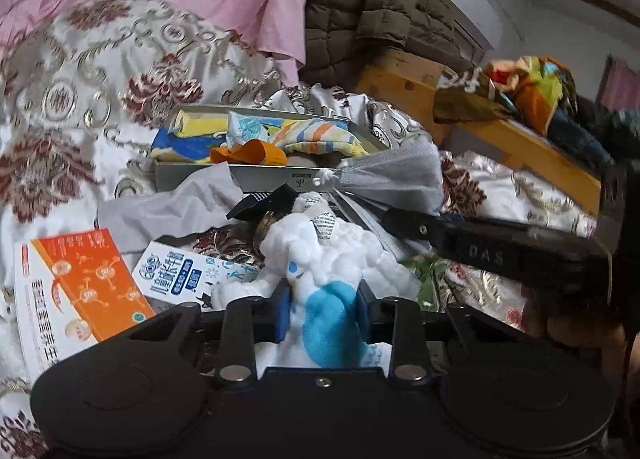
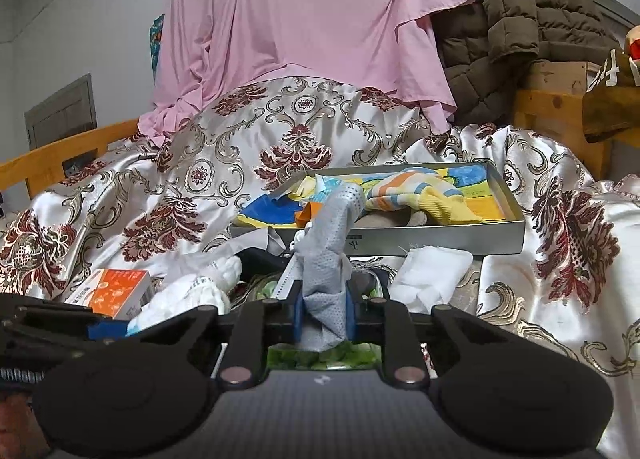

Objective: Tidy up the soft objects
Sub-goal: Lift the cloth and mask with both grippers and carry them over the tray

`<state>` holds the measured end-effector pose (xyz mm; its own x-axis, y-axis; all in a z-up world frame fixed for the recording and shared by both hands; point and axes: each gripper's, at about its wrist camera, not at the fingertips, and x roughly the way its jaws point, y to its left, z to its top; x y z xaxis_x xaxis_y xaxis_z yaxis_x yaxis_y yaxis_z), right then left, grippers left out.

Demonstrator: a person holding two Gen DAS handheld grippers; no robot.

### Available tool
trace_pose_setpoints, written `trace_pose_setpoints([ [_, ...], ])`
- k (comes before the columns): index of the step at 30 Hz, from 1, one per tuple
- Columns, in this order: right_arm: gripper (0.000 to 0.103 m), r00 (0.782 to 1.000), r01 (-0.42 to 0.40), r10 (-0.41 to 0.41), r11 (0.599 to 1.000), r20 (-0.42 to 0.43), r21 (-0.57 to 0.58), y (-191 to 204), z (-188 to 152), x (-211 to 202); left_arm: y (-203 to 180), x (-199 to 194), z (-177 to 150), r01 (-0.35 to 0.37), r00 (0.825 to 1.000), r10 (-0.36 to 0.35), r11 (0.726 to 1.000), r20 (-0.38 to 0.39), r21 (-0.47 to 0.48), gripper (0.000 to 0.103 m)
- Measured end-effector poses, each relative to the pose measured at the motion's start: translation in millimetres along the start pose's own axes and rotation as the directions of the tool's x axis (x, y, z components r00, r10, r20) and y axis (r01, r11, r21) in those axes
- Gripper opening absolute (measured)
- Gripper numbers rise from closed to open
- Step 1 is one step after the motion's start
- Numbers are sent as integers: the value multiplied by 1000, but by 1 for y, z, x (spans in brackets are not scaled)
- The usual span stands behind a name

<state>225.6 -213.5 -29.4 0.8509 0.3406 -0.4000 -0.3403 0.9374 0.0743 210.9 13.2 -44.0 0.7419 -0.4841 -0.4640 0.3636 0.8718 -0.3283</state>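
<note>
Bed (image 2: pixel 560 259) first: satin floral bedspread carries everything, pink sheet (image 2: pixel 312 11) and brown quilted jacket (image 2: pixel 520 7) heaped at the far end.

Grey tray (image 2: pixel 400 237) sits mid-bed, far of both claws. Already inside it: a striped sock (image 2: pixel 416 193), an orange scrap and a blue-yellow printed piece. So sorting looks partly done.

Held now:
- left claw (image 1: pixel 324 309) pinches a white fluffy sock with blue heel (image 1: pixel 324 319), pads pressing both sides, near edge of the pile.
- right claw (image 2: pixel 324 309) pinches a grey face mask (image 2: pixel 328 259), pads closed on its lower end, the rest standing up toward the tray.

Left to do, my read: both held items, plus a white cloth (image 2: pixel 432 275) near right of the tray, and a grey cloth (image 1: pixel 168 207) lying near left of it.

Clutter: orange box (image 1: pixel 80 287) and white-blue carton (image 1: pixel 180 271) at near left, not soft, likely stay. Black object (image 1: pixel 268 199) sits between sock and tray; can't tell what it is.

In the way: the two claws are close together and the tray wall stands ahead.
</note>
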Motion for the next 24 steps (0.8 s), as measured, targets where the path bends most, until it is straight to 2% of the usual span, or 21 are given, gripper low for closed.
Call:
trace_pose_setpoints([
  [3,15,1000,13,-13,1000,3,-17,3,-1,-5,12,-2,2,29,1000,-29,994,0,-110,29],
  [6,13,1000,15,-15,1000,4,-8,3,-1,-11,23,-5,5,52,999,-52,976,9,-212,22],
  [9,13,1000,21,-21,1000,12,-12,5,0,-20,27,-11,7,60,998,-57,963,20,-263,21],
  [16,11,1000,27,-27,1000,14,7,6,-2,-40,25,-24,5,51,999,-46,960,23,-276,17],
  [24,11,998,29,-31,999,63,18,13,3,-81,10,-62,7,57,996,-34,959,87,-277,16],
])
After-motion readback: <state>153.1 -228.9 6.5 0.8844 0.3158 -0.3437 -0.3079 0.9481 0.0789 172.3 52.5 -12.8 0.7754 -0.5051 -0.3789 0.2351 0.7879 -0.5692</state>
